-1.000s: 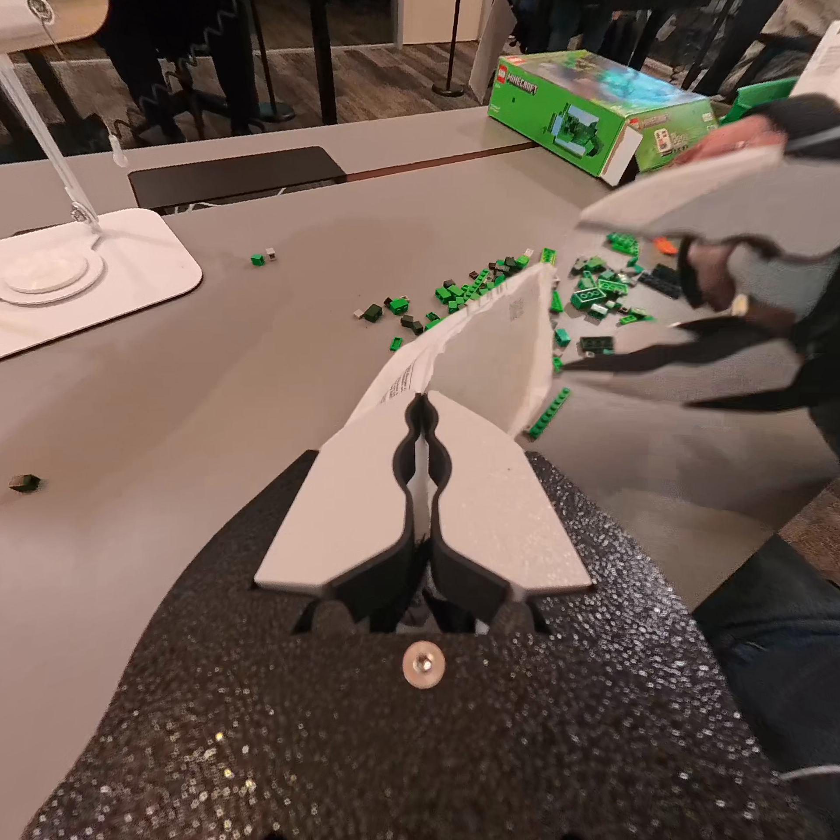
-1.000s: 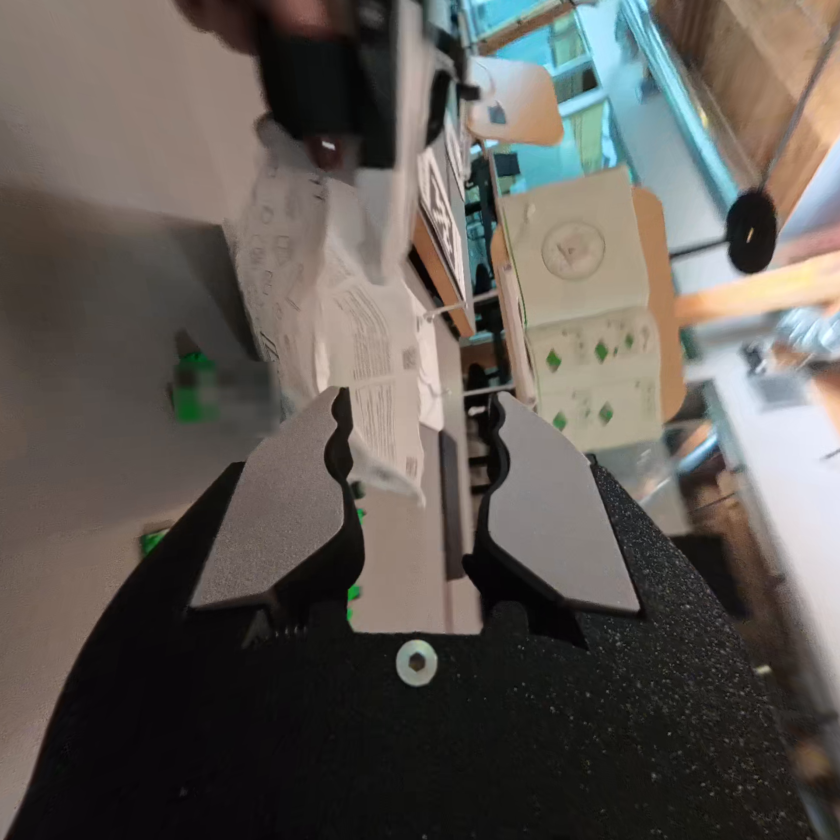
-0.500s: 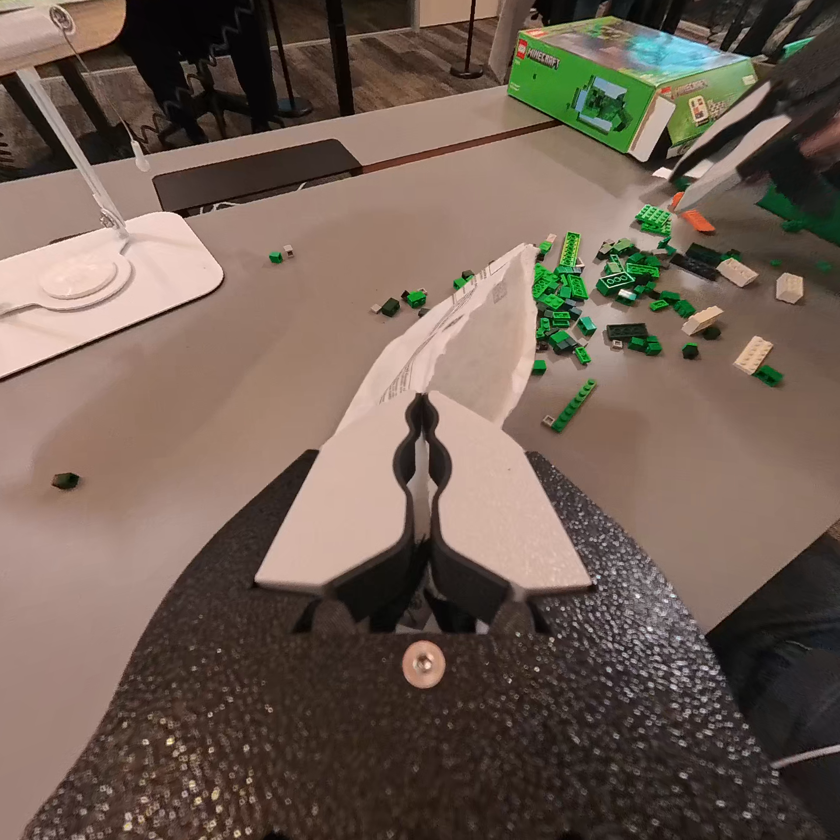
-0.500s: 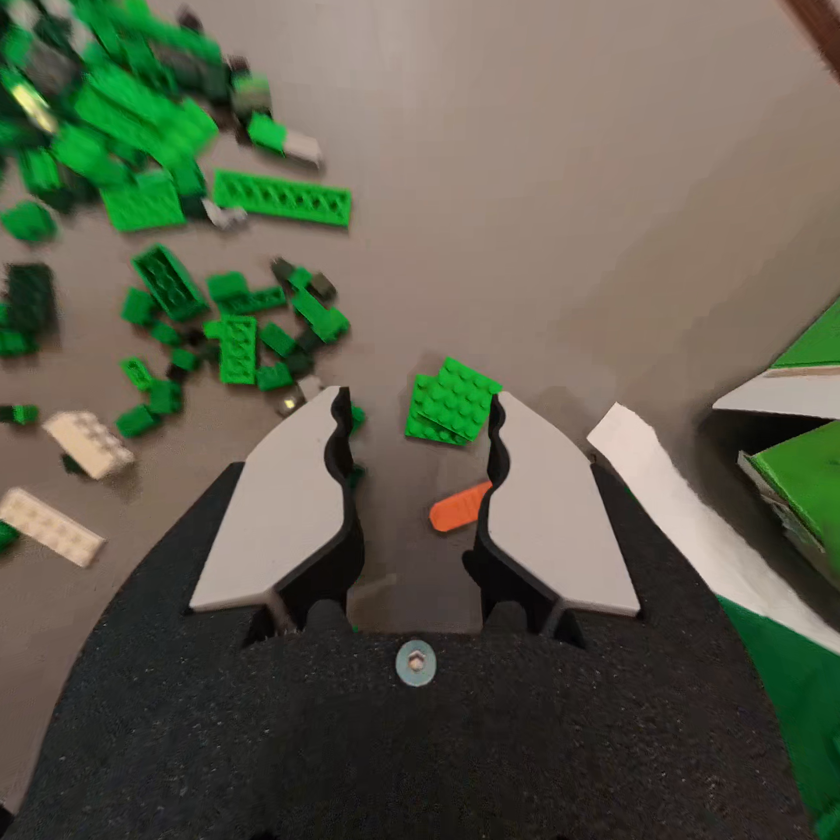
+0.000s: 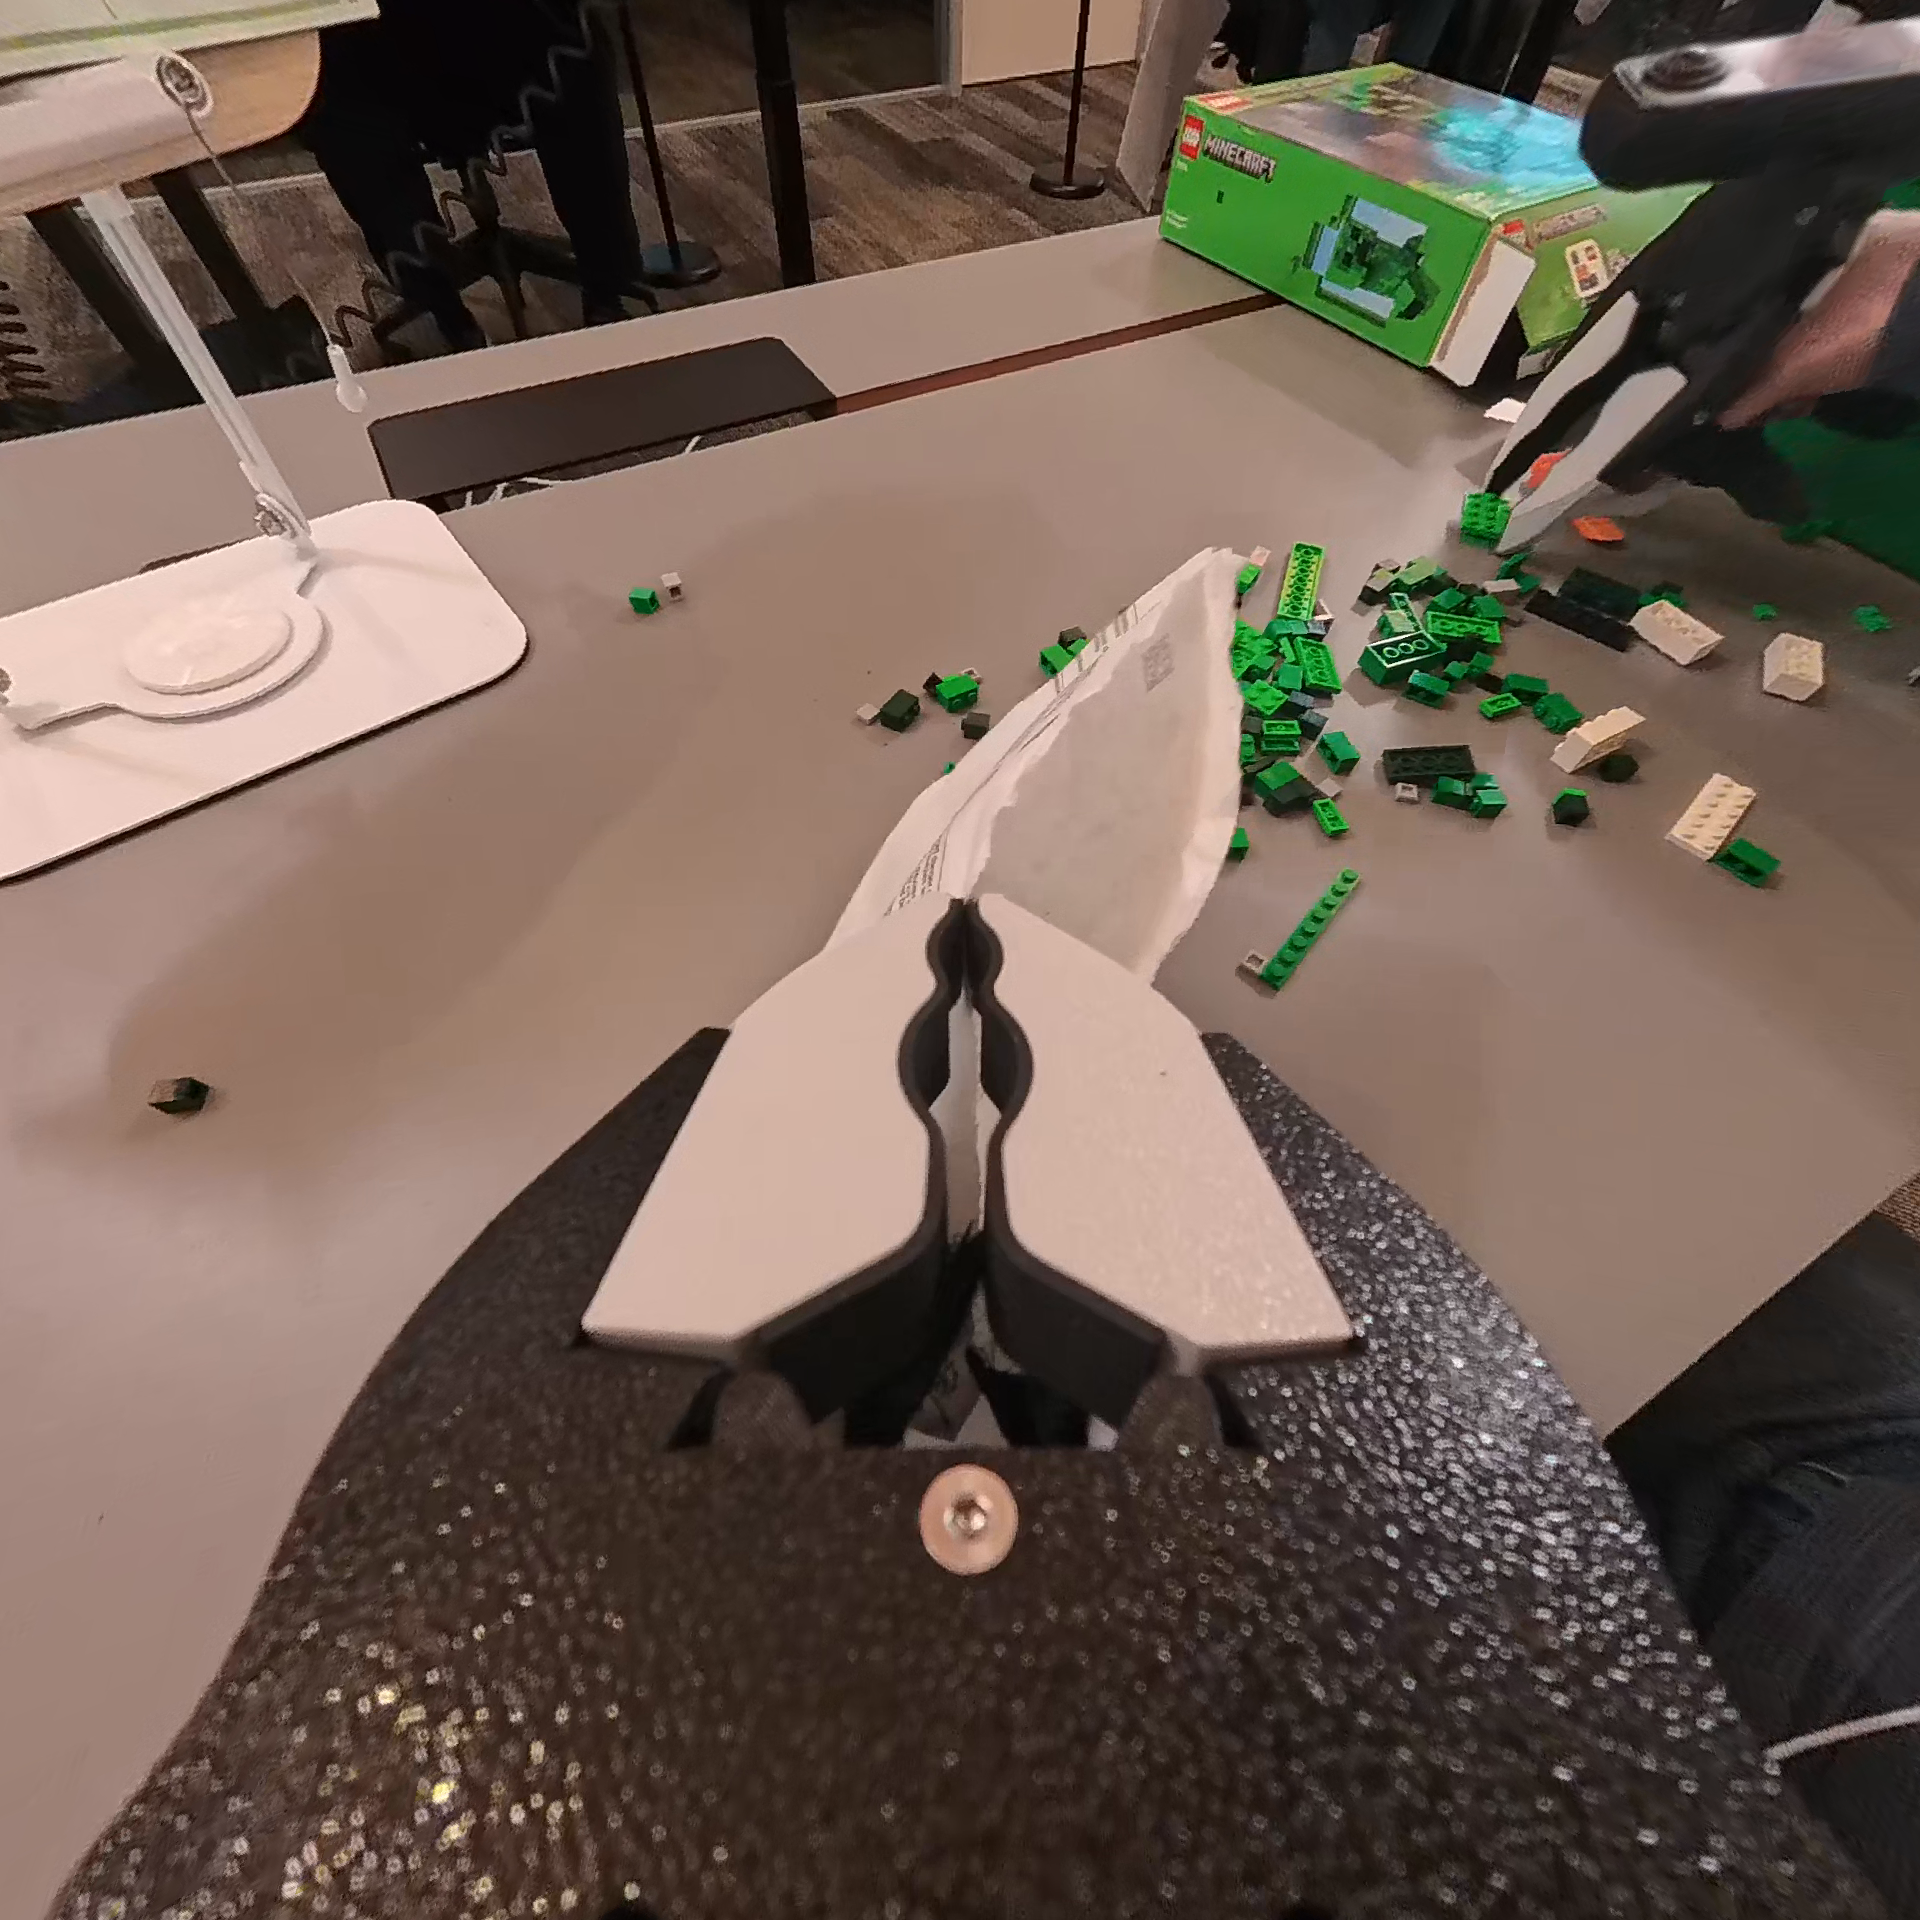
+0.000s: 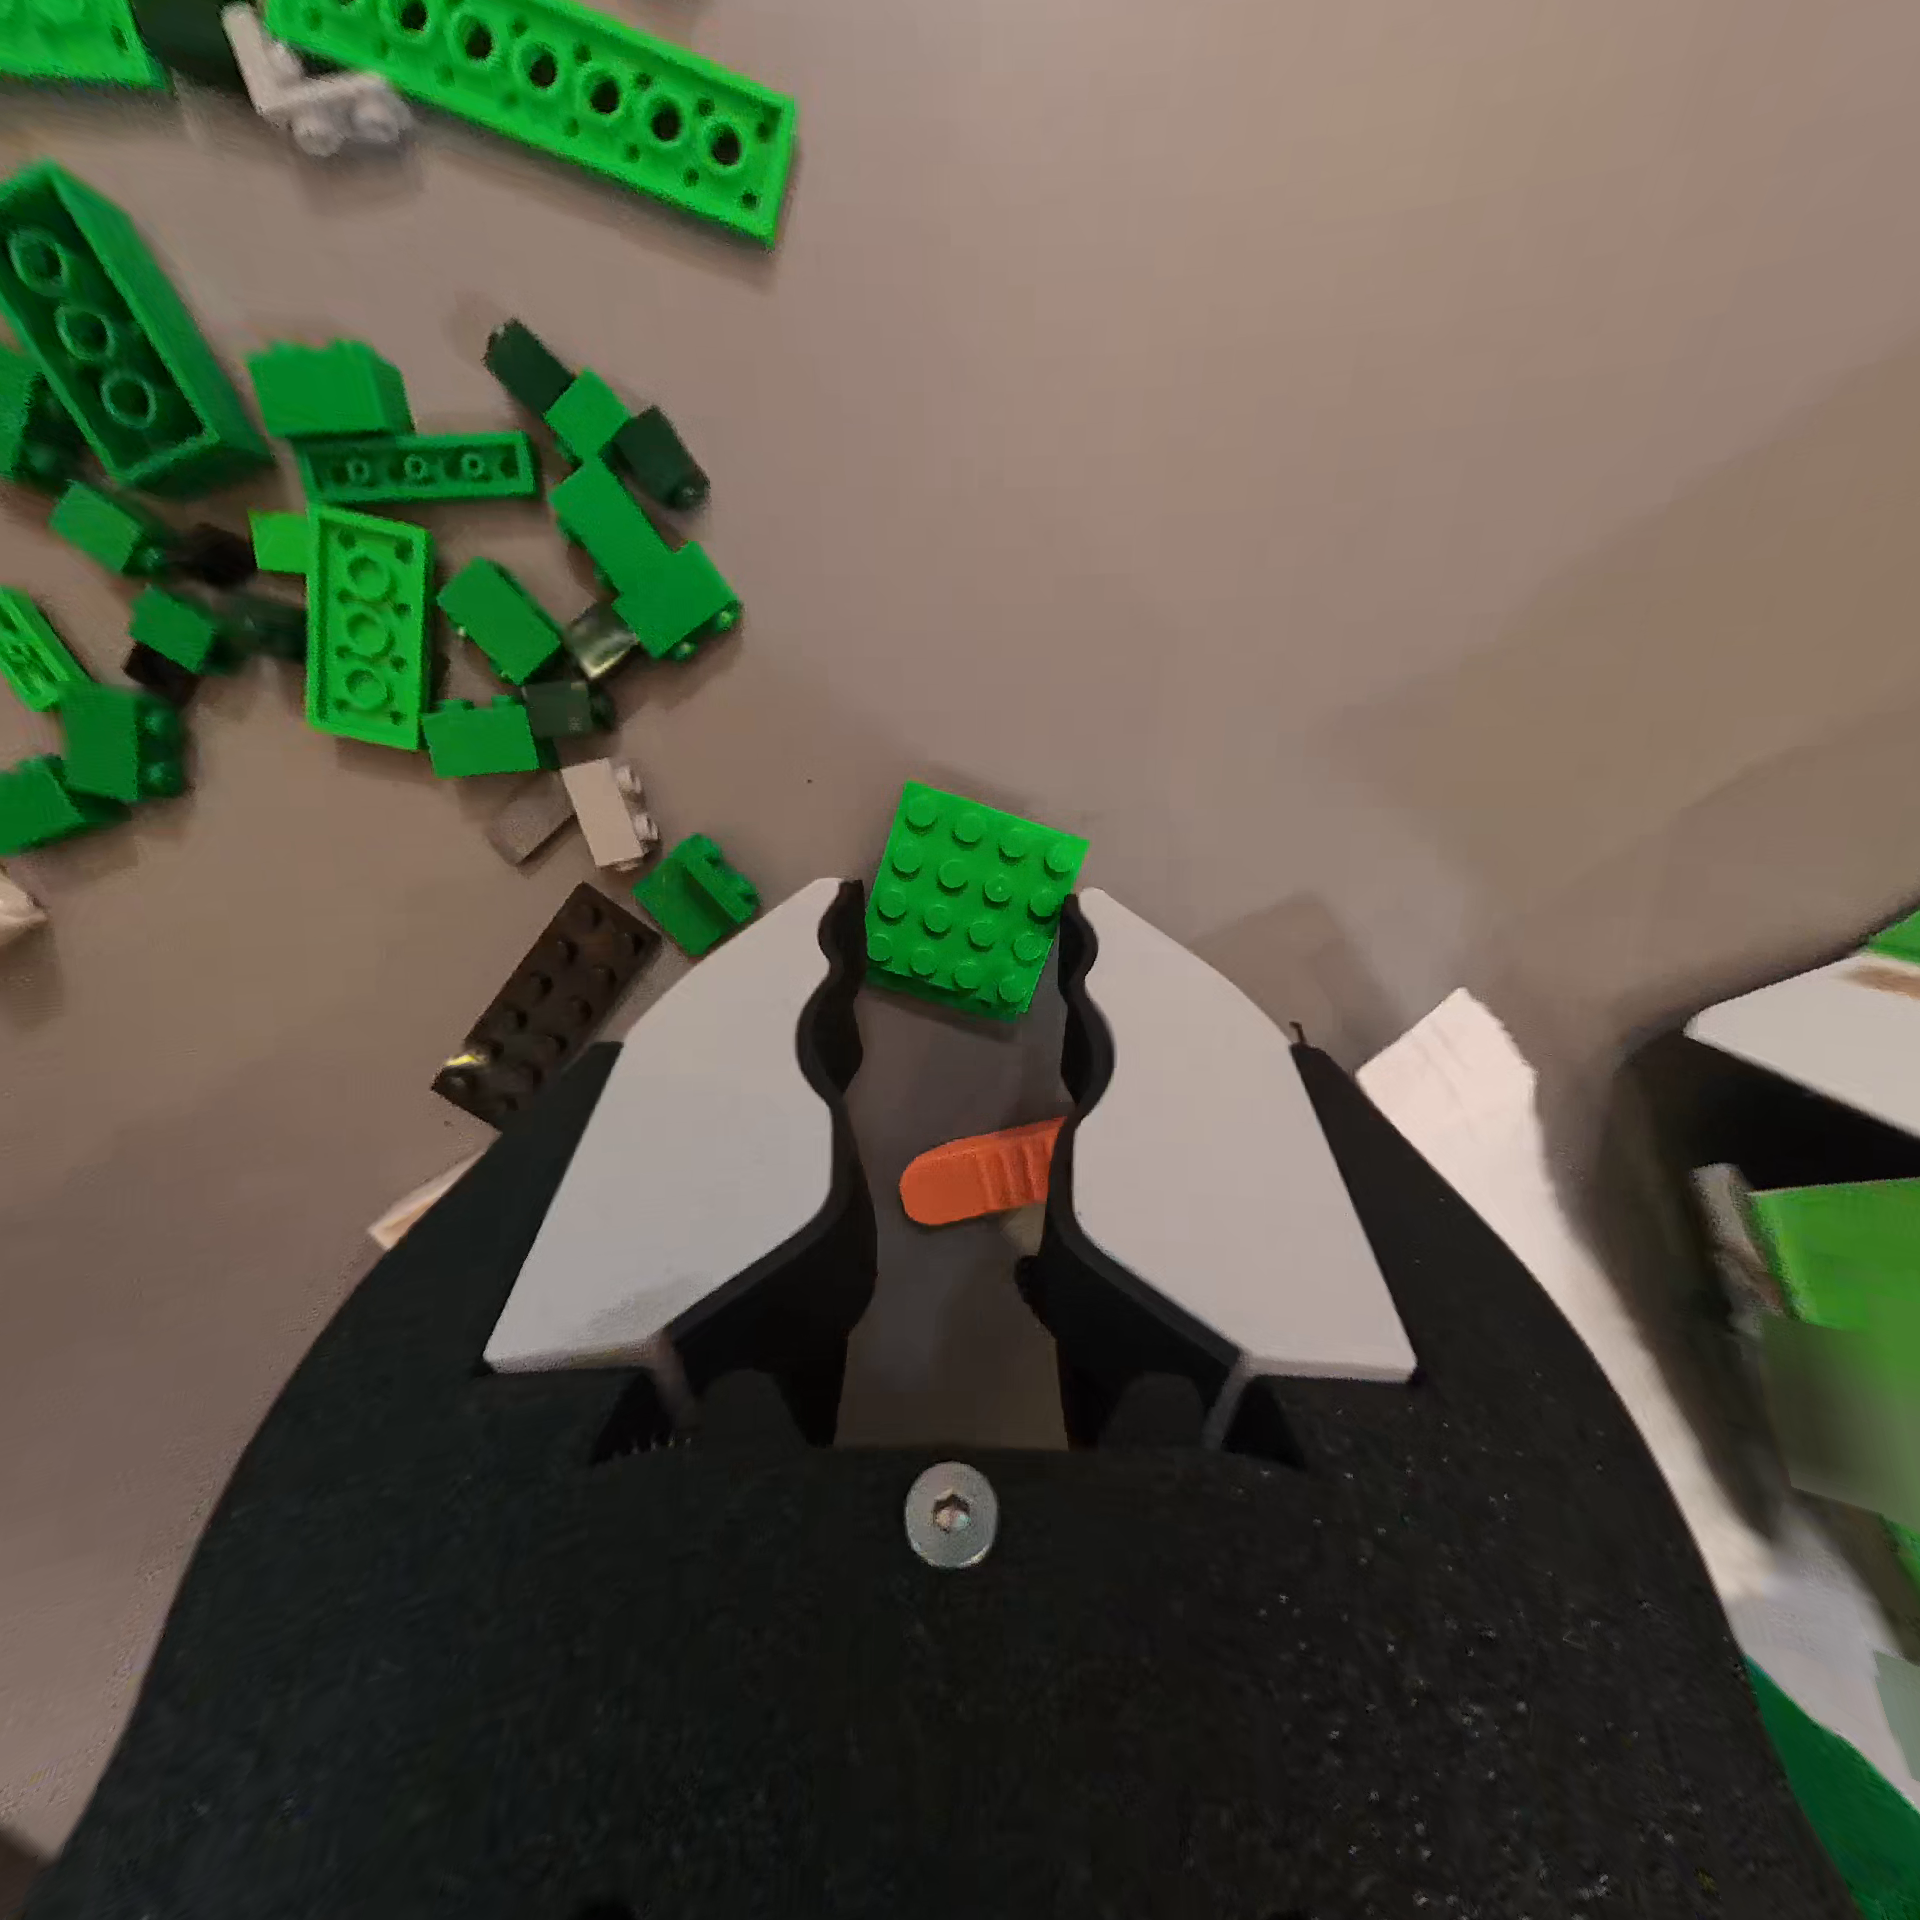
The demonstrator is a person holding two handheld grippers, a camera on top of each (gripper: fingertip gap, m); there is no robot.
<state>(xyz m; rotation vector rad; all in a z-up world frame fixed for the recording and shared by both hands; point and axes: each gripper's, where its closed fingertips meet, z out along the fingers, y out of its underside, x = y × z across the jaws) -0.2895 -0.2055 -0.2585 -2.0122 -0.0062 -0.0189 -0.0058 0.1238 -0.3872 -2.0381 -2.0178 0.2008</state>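
The left claw (image 5: 966, 914) is pressed together on a white paper bag (image 5: 1112, 769), which rises from the fingertips out over the grey counter (image 5: 623, 831). Just beyond the bag's far end lies a scatter of green bricks (image 5: 1403, 665), with a few white bricks (image 5: 1673, 634) on its right side. The right claw (image 6: 961, 914) is spread, its tips on both sides of a green square plate (image 6: 971, 899); I cannot tell if they touch it. An orange piece (image 6: 977, 1174) lies between its fingers, nearer than the plate. Behind the scatter stands a green box (image 5: 1351, 208).
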